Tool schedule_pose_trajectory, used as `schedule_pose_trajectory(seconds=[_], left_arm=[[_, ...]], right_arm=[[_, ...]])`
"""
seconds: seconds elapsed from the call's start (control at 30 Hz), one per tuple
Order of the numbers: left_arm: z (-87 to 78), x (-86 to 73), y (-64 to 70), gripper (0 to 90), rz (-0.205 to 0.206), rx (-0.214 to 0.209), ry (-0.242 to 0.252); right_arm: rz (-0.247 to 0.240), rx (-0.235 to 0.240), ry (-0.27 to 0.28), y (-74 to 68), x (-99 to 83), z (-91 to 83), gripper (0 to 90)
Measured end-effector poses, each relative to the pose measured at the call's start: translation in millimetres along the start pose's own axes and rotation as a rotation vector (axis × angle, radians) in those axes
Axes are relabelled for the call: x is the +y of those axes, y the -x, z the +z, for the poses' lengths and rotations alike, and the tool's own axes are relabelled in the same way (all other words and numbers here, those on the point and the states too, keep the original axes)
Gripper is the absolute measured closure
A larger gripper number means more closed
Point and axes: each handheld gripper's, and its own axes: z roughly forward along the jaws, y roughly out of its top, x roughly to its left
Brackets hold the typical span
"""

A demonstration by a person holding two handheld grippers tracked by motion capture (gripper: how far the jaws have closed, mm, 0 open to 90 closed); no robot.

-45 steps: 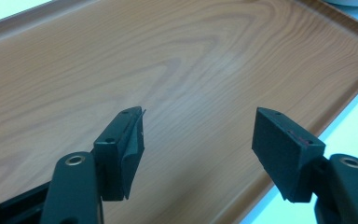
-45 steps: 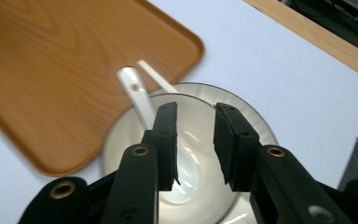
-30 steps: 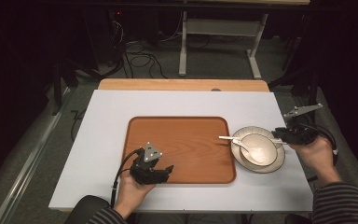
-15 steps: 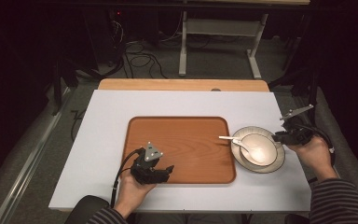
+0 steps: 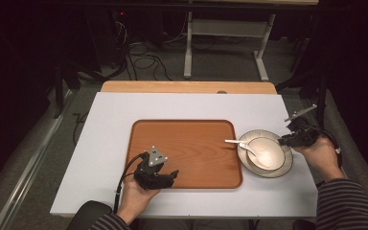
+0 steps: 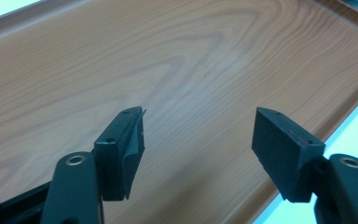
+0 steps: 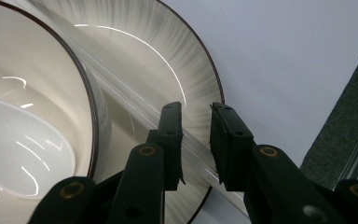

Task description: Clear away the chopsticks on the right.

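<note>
A person seated at a white table (image 5: 105,143) holds a gripper in each hand. At left, the left gripper (image 5: 172,176) rests over the near edge of a wooden tray (image 5: 187,139), its jaws spread wide with nothing between them; in the left gripper view the tray's (image 6: 177,60) wood grain fills the frame and its far corners are cut off. At right, a plate (image 5: 287,165) sits just beside the tray, carrying a bowl (image 5: 268,143) with a white spoon (image 5: 249,148) whose handle points toward the tray. The right gripper (image 5: 283,141) sits at the plate's far right rim (image 7: 200,88), jaws nearly together above it; whether they touch the rim cannot be told. No writing or brand can be read on anything.
</note>
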Motion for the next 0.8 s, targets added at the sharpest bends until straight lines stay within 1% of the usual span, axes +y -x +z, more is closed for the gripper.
schedule_pose_trajectory(seconds=[0.13,0.23,0.37,0.57,0.67,0.8], left_arm=[[0.0,-0.2,0.4,34.5,0.003,0.002,-0.001],[-0.2,-0.2,0.3,34.5,0.003,0.003,0.001],[0.0,-0.3,0.3,34.5,0.006,0.004,-0.003],[0.0,-0.2,0.8,34.5,0.008,0.004,-0.002],[0.2,-0.1,0.8,34.5,0.006,0.004,-0.002],[0.6,-0.2,0.9,34.5,0.005,0.005,-0.002]], right_arm=[[0.004,0.011,-0.009,0.0,3.0,1.3,75.5],[-0.008,0.011,-0.019,-0.5,5.0,1.8,75.7],[-0.001,0.016,-0.032,1.2,4.5,2.2,75.8],[0.002,0.024,-0.026,0.0,5.1,3.8,76.3],[-0.004,0.026,-0.028,-0.3,6.4,4.2,77.5],[-0.01,0.033,-0.035,0.1,6.4,2.1,82.7]])
